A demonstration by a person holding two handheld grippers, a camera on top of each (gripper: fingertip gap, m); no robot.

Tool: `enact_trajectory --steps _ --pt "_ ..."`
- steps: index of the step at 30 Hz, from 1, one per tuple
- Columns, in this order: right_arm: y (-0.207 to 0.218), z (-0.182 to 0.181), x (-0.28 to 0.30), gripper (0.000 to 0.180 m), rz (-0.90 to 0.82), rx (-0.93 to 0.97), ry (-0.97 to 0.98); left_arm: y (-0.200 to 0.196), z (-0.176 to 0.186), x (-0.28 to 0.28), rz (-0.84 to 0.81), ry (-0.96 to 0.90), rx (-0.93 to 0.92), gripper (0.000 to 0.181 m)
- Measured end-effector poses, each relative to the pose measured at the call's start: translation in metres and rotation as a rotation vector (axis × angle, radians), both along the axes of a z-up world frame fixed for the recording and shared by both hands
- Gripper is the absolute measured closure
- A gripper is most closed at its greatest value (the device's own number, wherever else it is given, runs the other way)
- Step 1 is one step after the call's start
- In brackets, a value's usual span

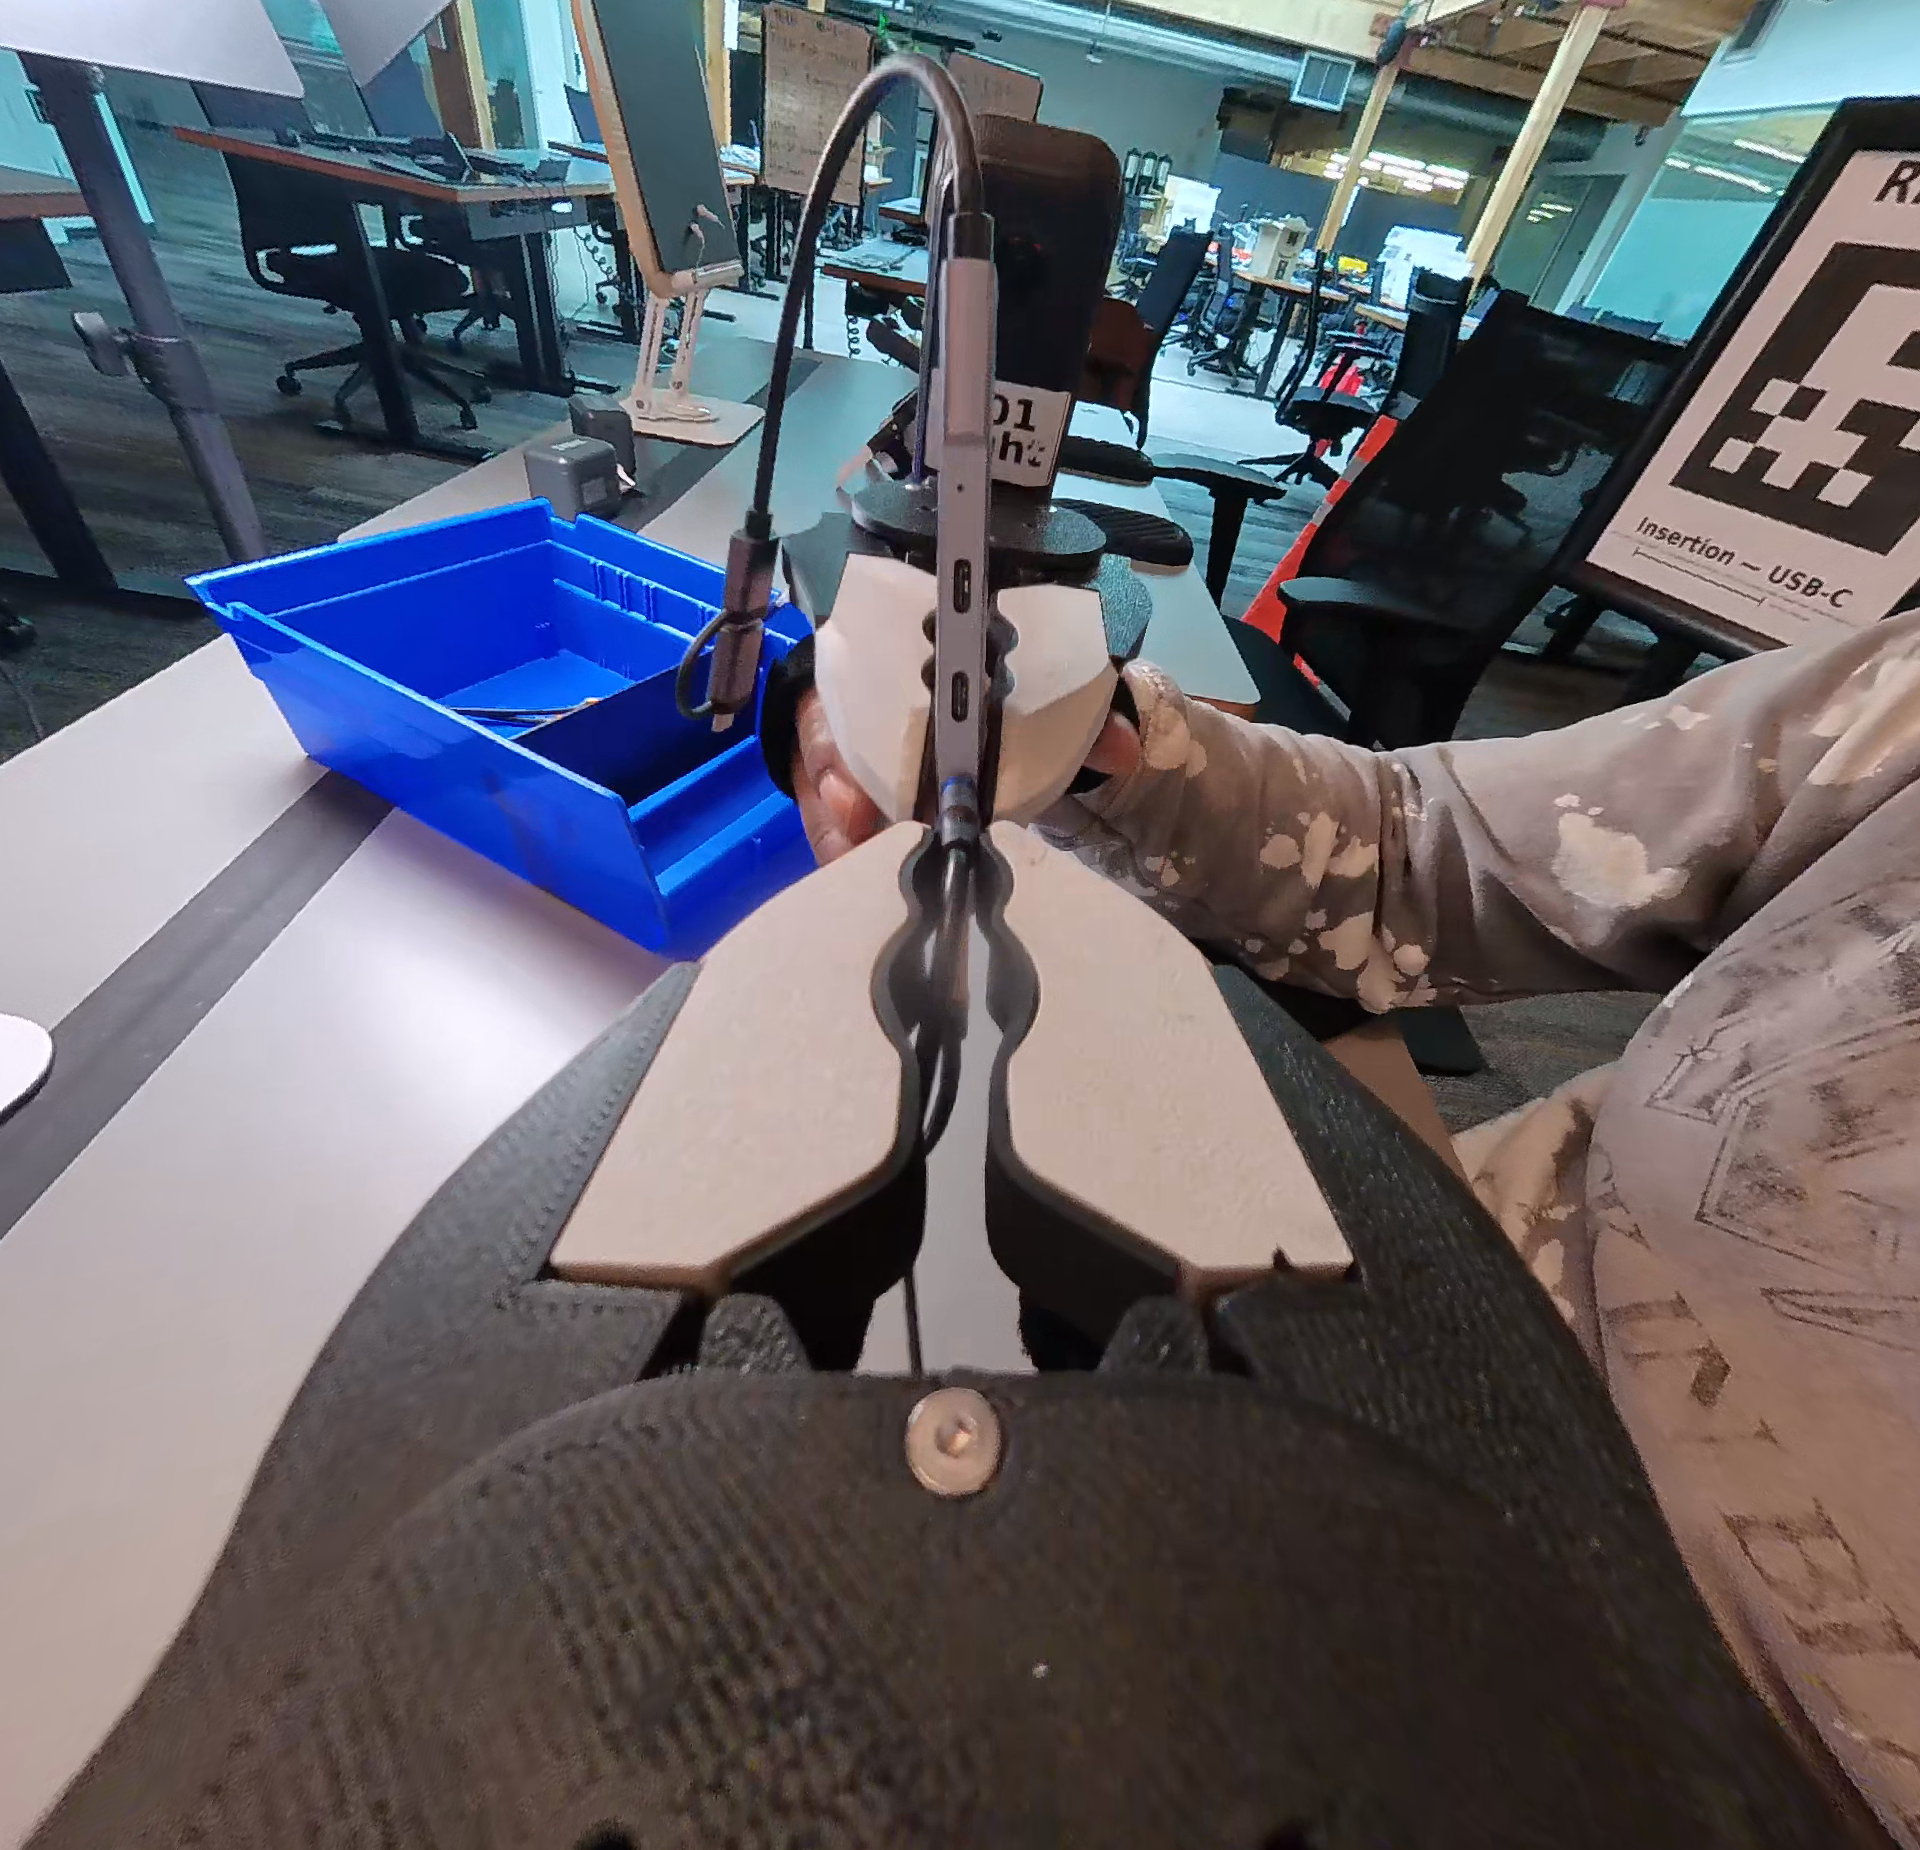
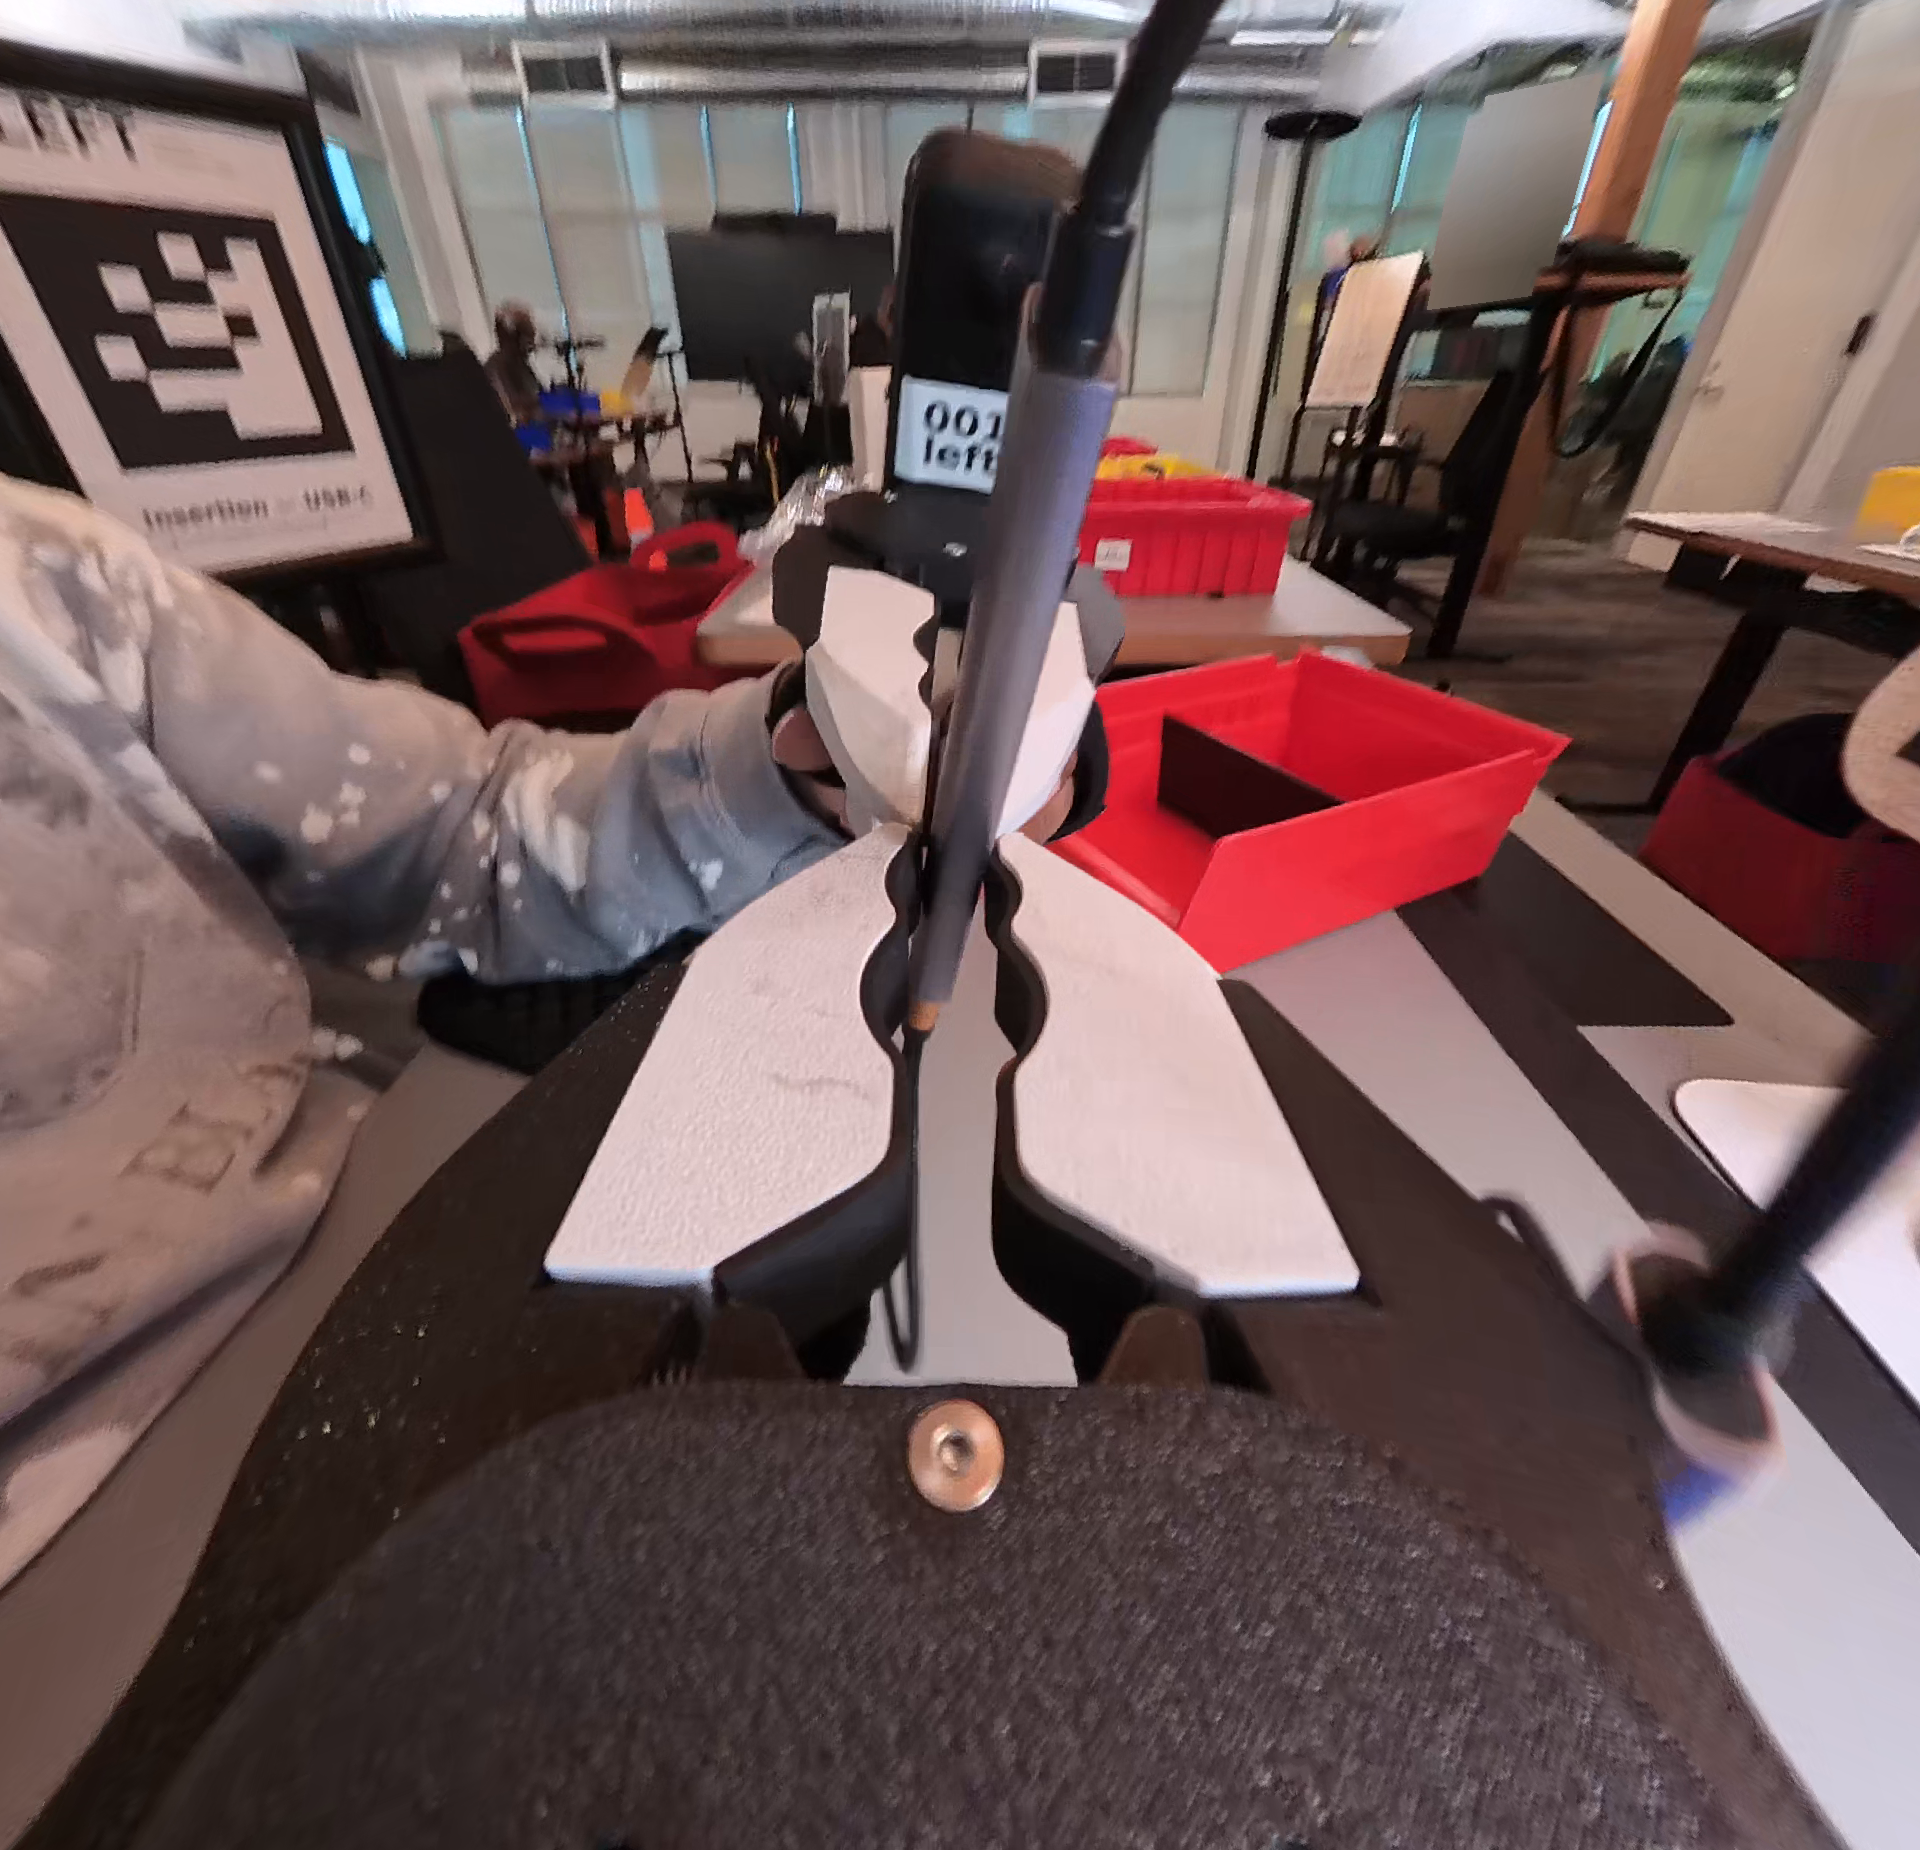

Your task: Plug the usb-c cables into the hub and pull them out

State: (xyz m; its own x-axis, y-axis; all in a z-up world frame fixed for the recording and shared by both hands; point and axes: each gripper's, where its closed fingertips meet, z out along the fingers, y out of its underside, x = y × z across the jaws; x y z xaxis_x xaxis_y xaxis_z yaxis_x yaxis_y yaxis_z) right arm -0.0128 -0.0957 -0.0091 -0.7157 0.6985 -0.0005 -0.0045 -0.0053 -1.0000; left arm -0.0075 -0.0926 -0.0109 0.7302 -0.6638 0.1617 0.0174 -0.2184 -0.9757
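Left tongs [image 1: 954, 839] pinch black usb-c cable [image 1: 940, 979]; right tongs [image 2: 954, 844] clamp slim grey metal hub [image 1: 961, 595]. Printed labels present.

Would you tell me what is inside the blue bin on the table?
The blue bin has a dark divider and some thin items lying on its floor, too small to identify. The hub's dangling plug and the right gripper cover its right end.
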Motion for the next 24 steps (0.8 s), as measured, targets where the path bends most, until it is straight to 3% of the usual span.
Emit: enact_trajectory --steps 24 --pt "-0.010 -0.008 -0.001 0.170 0.005 0.093 -0.008 -0.008 -0.002 0.002 0.022 0.134 -0.002 0.173"
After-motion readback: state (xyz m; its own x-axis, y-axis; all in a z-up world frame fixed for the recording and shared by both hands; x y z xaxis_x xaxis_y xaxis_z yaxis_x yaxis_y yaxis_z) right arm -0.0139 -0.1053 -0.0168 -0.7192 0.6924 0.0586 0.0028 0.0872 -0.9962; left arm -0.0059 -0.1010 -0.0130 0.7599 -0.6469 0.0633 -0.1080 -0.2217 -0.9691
